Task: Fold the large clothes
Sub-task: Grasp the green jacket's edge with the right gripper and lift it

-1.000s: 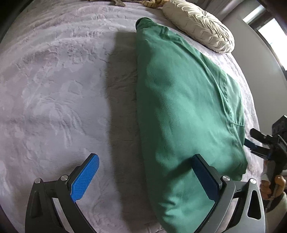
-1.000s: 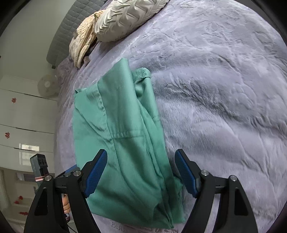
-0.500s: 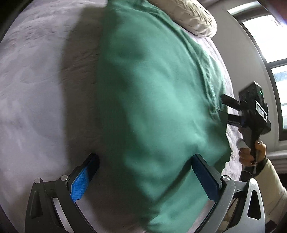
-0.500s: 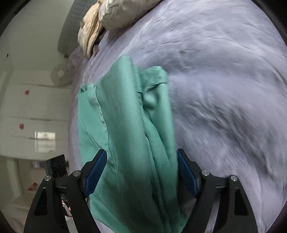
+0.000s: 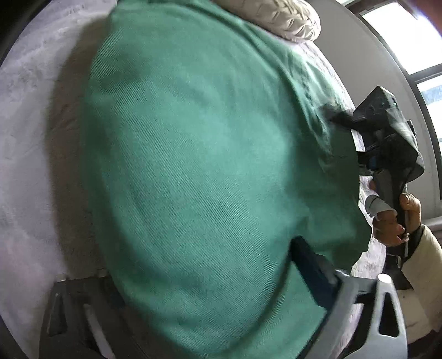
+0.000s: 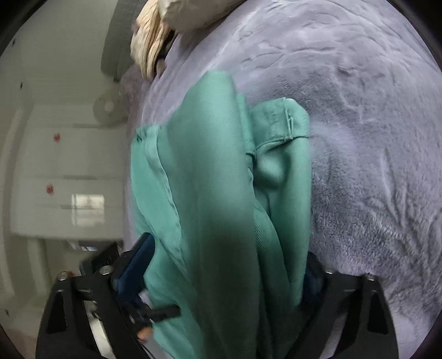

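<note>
A large green garment (image 5: 199,171) lies folded lengthwise on the grey plush bed cover (image 5: 33,143). It fills most of the left wrist view and lies between my left gripper's (image 5: 204,298) wide-apart fingers; the left finger is hidden under the cloth. In the right wrist view the garment (image 6: 215,198) bunches between my right gripper's (image 6: 223,276) spread fingers, its hem and a sleeve fold showing. Both grippers stand open around the near edge of the cloth. The right gripper also shows in the left wrist view (image 5: 386,143), at the garment's right edge.
A cream pleated cushion (image 5: 279,16) lies at the head of the bed, and also shows in the right wrist view (image 6: 154,41) with a beige cloth beside it. White drawers (image 6: 69,176) stand beyond the bed's left side. A window (image 5: 408,36) is at right.
Both grippers have moved forward onto the garment's near edge. The cloth now fills the space between each pair of fingers and covers the left gripper's left finger.
</note>
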The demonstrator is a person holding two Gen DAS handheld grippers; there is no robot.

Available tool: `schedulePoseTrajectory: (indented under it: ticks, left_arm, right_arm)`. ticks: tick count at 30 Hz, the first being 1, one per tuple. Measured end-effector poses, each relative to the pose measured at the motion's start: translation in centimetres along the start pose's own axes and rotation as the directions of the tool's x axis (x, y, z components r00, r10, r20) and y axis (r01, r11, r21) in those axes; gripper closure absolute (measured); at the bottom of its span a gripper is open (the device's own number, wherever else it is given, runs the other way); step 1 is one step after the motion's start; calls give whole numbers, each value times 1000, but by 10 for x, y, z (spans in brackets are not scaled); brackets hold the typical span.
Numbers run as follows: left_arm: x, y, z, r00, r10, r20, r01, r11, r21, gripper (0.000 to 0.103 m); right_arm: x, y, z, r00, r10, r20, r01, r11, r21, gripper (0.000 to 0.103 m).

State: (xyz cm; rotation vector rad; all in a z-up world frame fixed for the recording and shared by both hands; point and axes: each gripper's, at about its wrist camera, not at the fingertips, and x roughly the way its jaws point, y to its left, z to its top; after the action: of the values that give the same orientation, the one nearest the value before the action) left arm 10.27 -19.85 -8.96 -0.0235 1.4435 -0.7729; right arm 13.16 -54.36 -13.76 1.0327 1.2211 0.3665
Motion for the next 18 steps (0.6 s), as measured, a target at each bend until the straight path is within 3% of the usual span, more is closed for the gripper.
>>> schedulePoseTrajectory:
  ticks: [2,3,4,7,11,18]
  left_arm:
    - [-9,0,-2,1000,-3,22,3,1000,0,28]
    - [-15,0,-3,999,-15,33,15,1000,-4,35]
    - [-22,0,-4,999,-30,44,31,1000,-7,42]
    - [-43,-3,-5,995,-69,69,69,998,3,50]
    - [-74,-8,-15,987,-124,100,121,992,29,50]
    - [-130,16,-50,982,-163,92,160,986,36,50]
  right_arm:
    - [1,-2,-3,1000,18,-10,-17,1000,23,76]
    - [1,-1,-5,999,47,0,-47,998,31,80]
    - [-2,2,-7,998,61,11,-61,998,28,81]
    - [-8,17,-14,991,127,41,-128,992,22,82]
    - [-15,42,-26,979,193,68,-195,980,26,82]
    - [-15,88,-61,976,208,60,-209,978,2,82]
